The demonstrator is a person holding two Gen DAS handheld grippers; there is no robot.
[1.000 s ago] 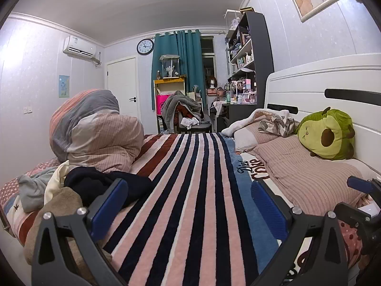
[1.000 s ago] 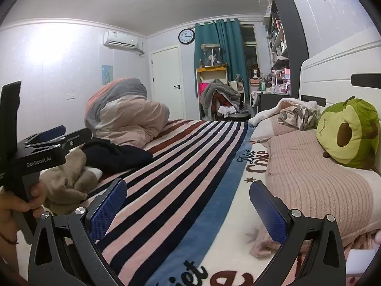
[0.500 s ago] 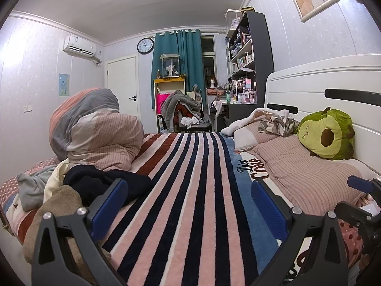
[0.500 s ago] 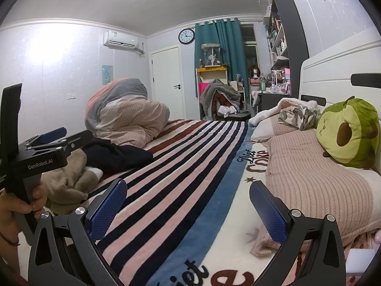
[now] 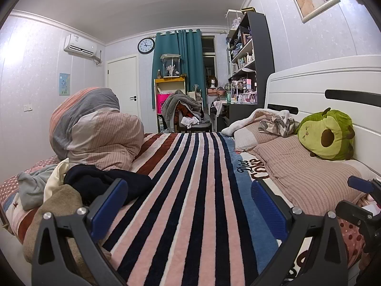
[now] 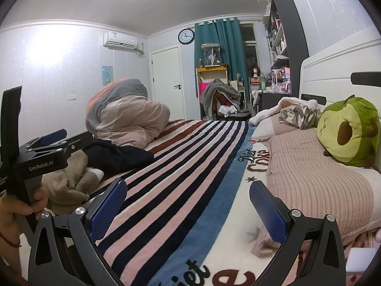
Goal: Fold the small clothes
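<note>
Your left gripper (image 5: 188,205) and right gripper (image 6: 188,203) both hang with jaws apart and empty above the striped blanket (image 5: 190,190). The clothes pile (image 5: 71,190) sits at its left edge; expect soft, light, floppy fabric, so pinch the navy garment (image 5: 107,181) by a hem or corner

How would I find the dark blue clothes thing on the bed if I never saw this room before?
Start at the big striped blanket covering the bed, then look to its left edge, just in front of the tall rolled-up quilt. The dark navy garment lies crumpled there, partly on the stripes. Its neighbours in the pile are tan, cream and pale grey, so it is the only near-black piece.
</note>
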